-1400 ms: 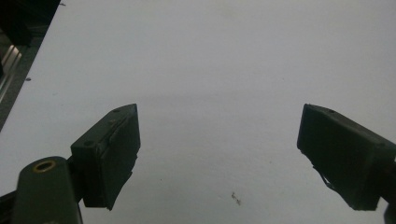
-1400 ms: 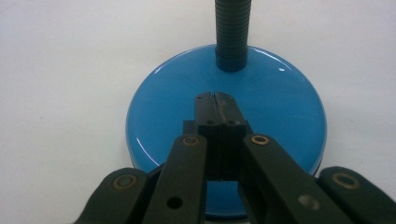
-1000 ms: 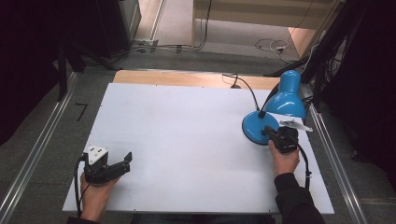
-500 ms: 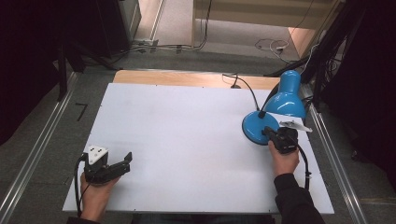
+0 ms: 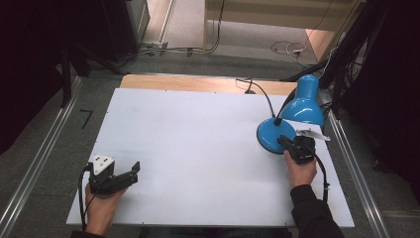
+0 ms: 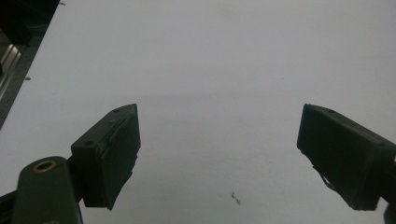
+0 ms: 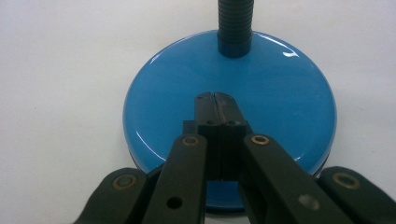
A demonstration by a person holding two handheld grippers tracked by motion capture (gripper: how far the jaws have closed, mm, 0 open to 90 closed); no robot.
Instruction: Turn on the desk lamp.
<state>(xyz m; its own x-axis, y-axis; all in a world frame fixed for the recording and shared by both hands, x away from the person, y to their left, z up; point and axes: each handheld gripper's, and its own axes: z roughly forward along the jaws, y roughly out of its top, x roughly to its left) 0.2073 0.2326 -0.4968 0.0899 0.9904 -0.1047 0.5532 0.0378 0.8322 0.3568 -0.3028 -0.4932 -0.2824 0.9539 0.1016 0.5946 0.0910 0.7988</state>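
We've got our right gripper clenched empty over the glossy blue round lamp base at the white table's right edge; left gripper released, idle. No goal visible, progress unclear.

White tabletop, grey floor, loose cables beyond.

White table; blue lamp on right side, cable probably trailing back.

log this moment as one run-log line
right gripper: shut, tips over blue desk lamp base | left gripper: open, empty, over white table | lamp shade: tilted down
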